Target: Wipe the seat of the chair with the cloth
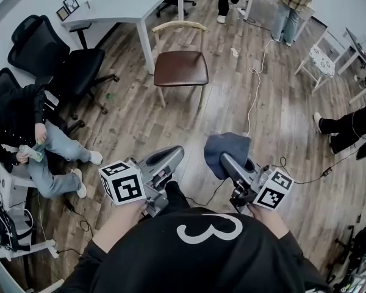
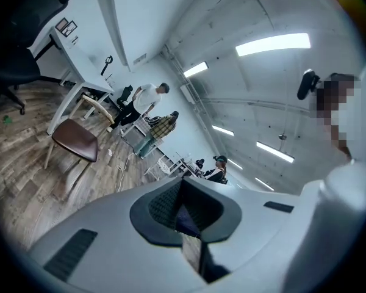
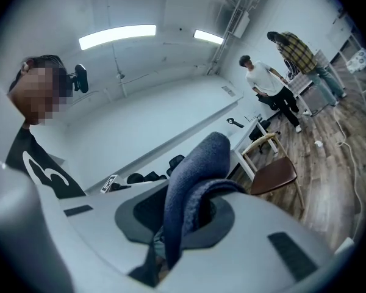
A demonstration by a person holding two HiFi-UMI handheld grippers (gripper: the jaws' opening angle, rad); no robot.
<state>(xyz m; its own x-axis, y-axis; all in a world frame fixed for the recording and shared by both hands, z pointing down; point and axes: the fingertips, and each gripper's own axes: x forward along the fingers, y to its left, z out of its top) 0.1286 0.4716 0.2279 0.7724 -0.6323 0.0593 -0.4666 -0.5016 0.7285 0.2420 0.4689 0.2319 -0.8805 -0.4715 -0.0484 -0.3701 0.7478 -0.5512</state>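
Observation:
A wooden chair with a brown padded seat [image 1: 181, 68] stands on the plank floor ahead of me, beside a white desk; the same chair [image 2: 75, 140] is small at the left of the left gripper view, and this chair [image 3: 274, 174] sits right of centre in the right gripper view. My right gripper [image 1: 227, 159] is shut on a dark blue-grey cloth [image 1: 226, 149]; the cloth [image 3: 192, 191] bulges up out of its closed jaws. My left gripper [image 1: 172, 155] is shut with nothing in it. Both grippers are held close to my chest, well short of the chair.
A white desk [image 1: 125, 5] stands behind the chair on the left, with black office chairs [image 1: 79, 72] beside it. A seated person [image 1: 30, 142] is at the left. A white cable [image 1: 256, 72] runs across the floor on the right. Two people [image 1: 293, 5] stand at the far end.

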